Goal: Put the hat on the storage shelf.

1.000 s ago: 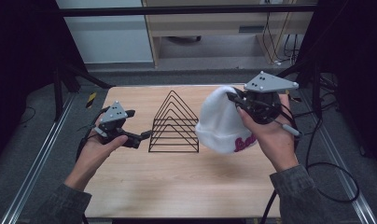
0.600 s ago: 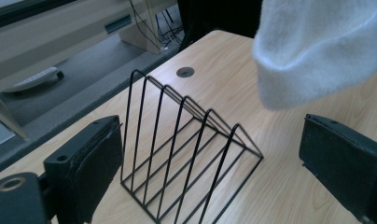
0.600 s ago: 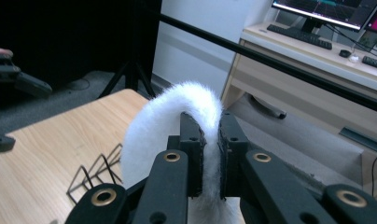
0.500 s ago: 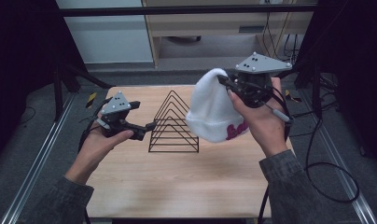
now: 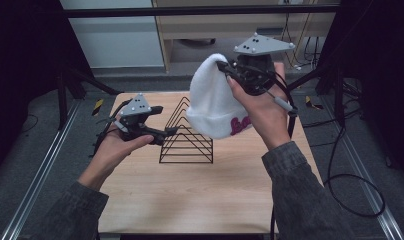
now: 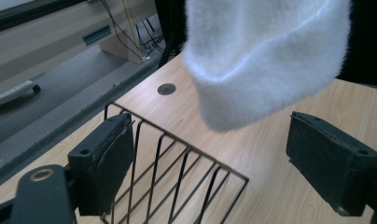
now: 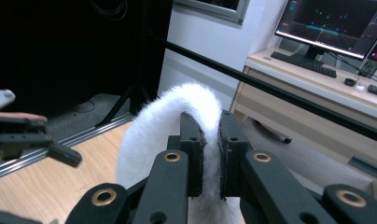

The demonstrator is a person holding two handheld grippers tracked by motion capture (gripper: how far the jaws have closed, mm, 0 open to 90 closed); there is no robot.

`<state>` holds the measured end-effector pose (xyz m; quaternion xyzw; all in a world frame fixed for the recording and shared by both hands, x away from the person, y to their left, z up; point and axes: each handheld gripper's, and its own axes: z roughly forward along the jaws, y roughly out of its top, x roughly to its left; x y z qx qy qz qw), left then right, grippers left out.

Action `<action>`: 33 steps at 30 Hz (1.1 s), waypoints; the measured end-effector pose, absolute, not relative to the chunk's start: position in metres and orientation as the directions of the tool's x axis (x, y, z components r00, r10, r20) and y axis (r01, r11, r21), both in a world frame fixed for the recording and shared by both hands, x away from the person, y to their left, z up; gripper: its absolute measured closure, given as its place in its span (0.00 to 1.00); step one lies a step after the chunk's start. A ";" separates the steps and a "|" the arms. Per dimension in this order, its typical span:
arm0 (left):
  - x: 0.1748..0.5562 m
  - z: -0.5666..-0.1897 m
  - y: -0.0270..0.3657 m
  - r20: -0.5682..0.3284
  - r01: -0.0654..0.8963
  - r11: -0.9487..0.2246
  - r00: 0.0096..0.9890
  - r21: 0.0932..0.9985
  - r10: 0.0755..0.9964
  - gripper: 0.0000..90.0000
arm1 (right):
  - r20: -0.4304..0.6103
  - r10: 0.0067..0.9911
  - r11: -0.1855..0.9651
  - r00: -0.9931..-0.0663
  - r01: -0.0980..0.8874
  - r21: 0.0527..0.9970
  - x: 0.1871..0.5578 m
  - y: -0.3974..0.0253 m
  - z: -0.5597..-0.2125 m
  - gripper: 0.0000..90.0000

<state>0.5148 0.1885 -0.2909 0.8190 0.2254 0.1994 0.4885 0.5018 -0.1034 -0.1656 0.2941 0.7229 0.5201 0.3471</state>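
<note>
White fleece hat (image 5: 213,102) hangs clear above the right side of the wooden bench (image 5: 190,200), its crown clamped in the right gripper (image 5: 224,69). The left gripper (image 5: 171,132), jaws apart, sits at the black wire rack's (image 5: 186,142) left end.

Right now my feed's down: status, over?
Right gripper shut on white beanie, lifted. Left gripper open beside wire rack. Nothing in the way.

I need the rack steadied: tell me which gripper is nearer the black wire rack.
Left. The left gripper hovers open at the wire rack, at its left end; the right gripper holds the white beanie above it.
</note>
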 end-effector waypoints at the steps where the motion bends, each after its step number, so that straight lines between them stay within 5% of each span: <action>1: 0.517 -0.289 0.186 0.105 0.174 -0.419 0.819 0.891 0.564 0.16 | -0.196 0.787 0.283 -0.585 0.061 0.957 0.503 -0.101 -0.164 0.93; 14: 0.544 -0.297 0.173 0.075 0.231 -0.425 0.803 0.875 0.591 0.18 | -0.176 0.757 0.266 -0.630 0.050 0.963 0.513 -0.074 -0.153 0.93; 17: 0.547 -0.300 0.172 0.055 0.249 -0.436 0.816 0.865 0.575 0.31 | -0.170 0.750 0.260 -0.639 0.049 0.964 0.512 -0.070 -0.151 0.93; 22: 0.545 -0.298 0.177 0.060 0.244 -0.457 0.829 0.856 0.556 0.77 | -0.180 0.746 0.268 -0.641 0.043 0.962 0.512 -0.067 -0.151 0.93; 33: 0.535 -0.290 0.203 0.088 0.236 -0.424 0.783 0.874 0.616 0.83 | -0.173 0.767 0.277 -0.618 0.076 0.958 0.521 -0.080 -0.168 0.92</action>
